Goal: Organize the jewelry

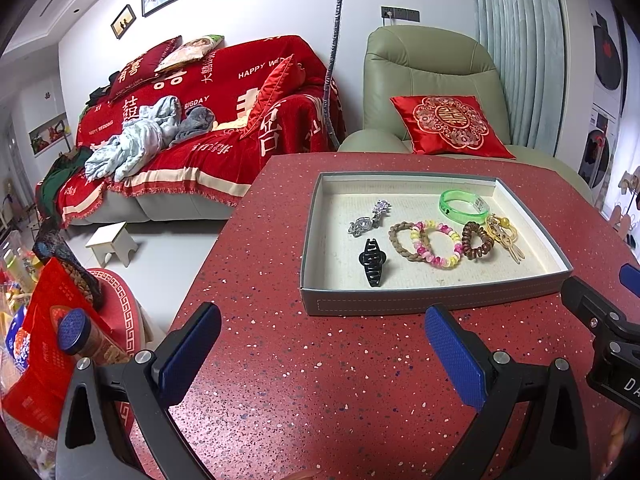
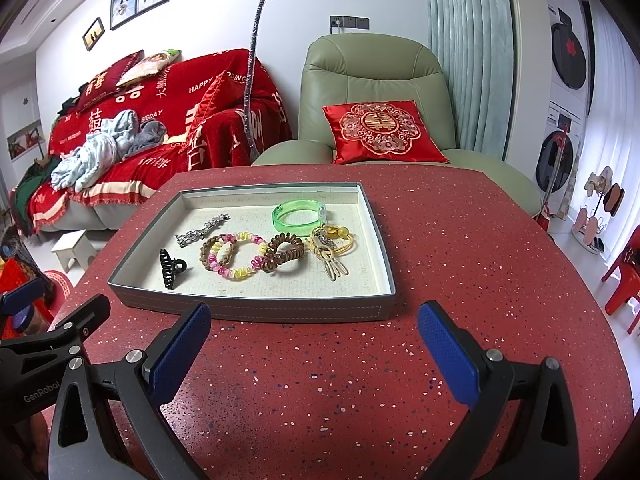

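A grey tray (image 1: 432, 300) (image 2: 256, 310) with a cream lining sits on the red speckled table (image 1: 320, 380) (image 2: 320, 380). Inside lie a black claw clip (image 1: 373, 263) (image 2: 170, 269), a silver hairpin (image 1: 370, 218) (image 2: 202, 229), a brown braided band (image 1: 400, 239) (image 2: 208, 250), a pink-yellow beaded bracelet (image 1: 436, 244) (image 2: 240, 256), a brown coil tie (image 1: 476, 240) (image 2: 285, 254), a gold bracelet with charms (image 1: 504, 234) (image 2: 330, 244) and a green bangle (image 1: 464, 205) (image 2: 296, 212). My left gripper (image 1: 322, 342) and right gripper (image 2: 314, 344) both stand open near the tray's front wall, holding nothing.
A green armchair (image 1: 432, 80) (image 2: 376, 80) with a red cushion stands behind the table, a red-covered sofa (image 1: 200, 120) (image 2: 140, 120) to the left. A red stool with snack bags and a jar (image 1: 76, 332) sits low on the left. Red chairs (image 2: 624, 276) stand at the right.
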